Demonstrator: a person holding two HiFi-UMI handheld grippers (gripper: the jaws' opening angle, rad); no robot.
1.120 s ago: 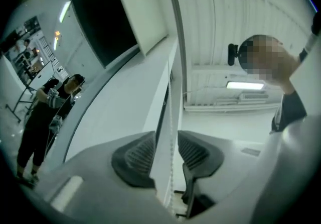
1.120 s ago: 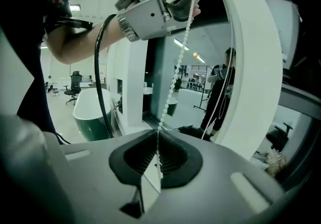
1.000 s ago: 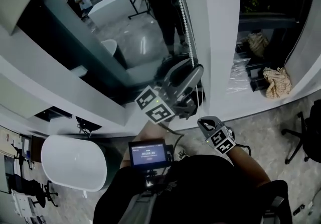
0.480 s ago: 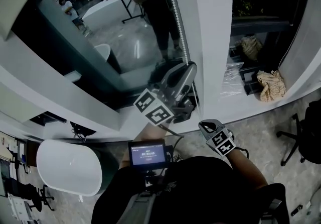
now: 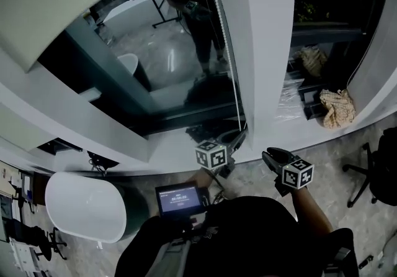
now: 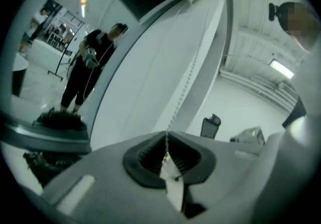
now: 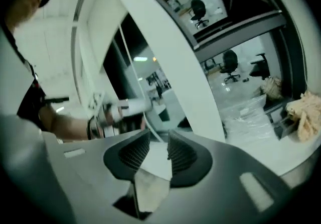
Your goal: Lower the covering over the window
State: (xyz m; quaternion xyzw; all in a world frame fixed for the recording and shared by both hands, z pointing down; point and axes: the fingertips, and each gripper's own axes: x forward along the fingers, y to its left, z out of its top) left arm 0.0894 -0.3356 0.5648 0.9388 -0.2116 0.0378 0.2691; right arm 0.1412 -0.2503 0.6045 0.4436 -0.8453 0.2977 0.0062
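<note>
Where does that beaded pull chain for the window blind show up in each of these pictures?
Head view: the bead chain runs down the upper middle of the picture.
Left gripper view: the chain rises from the lower middle toward the upper right.
Right gripper view: it cannot be made out.
Shared landmark: the white window post, just beside the chain.

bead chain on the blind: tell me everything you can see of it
The bead chain is a thin string of small pale beads; I can't tell whether plastic or metal. It hangs straight along the window glass, beside the white frame, from the top edge of the head view down to the left gripper, whose jaws are shut on it. Its upper end is out of frame.
</note>
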